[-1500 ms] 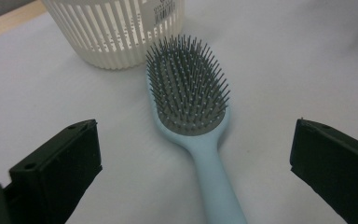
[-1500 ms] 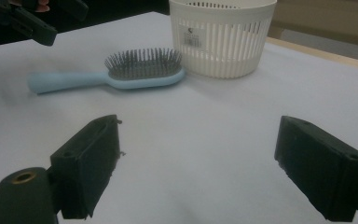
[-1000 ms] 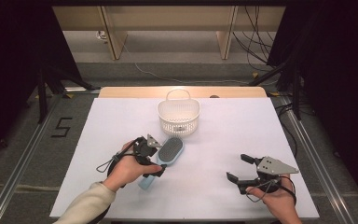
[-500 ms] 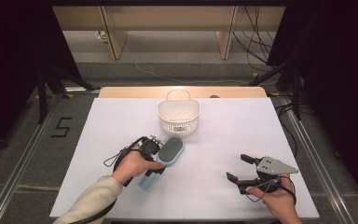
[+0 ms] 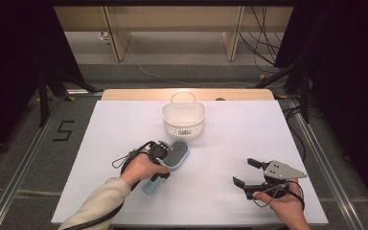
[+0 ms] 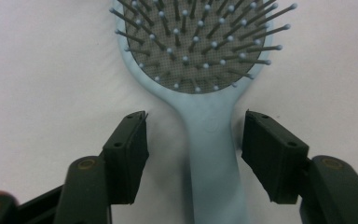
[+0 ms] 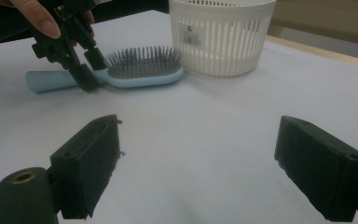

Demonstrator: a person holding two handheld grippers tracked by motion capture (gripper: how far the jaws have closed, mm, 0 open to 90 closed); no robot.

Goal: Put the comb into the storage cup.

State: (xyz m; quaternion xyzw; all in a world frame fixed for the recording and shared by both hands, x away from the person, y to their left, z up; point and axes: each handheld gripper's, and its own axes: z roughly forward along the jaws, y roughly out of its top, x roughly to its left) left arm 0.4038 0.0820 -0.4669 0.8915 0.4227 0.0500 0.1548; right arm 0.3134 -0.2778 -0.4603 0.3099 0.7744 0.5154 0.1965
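A light-blue hairbrush (image 5: 174, 156) lies bristles-up on the white table (image 5: 268, 129), its handle pointing toward the near edge. My left gripper (image 5: 163, 168) is lowered over it, open. In the left gripper view, the left gripper (image 6: 193, 127) has one jaw on each side of the handle just below the hairbrush's bristle head (image 6: 196, 42), with a gap on both sides. My right gripper (image 5: 244, 171) rests open near the front right with nothing between its jaws. From the right gripper view, the right gripper (image 7: 200, 135) faces the hairbrush (image 7: 135, 70) and the left gripper (image 7: 81, 70).
A white slotted basket (image 5: 184, 120) with a handle stands just beyond the brush head, also seen as the basket (image 7: 221, 37) in the right gripper view. A wooden strip (image 5: 124, 94) runs along the table's far edge. Dark floor and cables surround the table.
My left hand has shifted slightly right and its open jaws have come down astride the brush handle. The right gripper has not moved.
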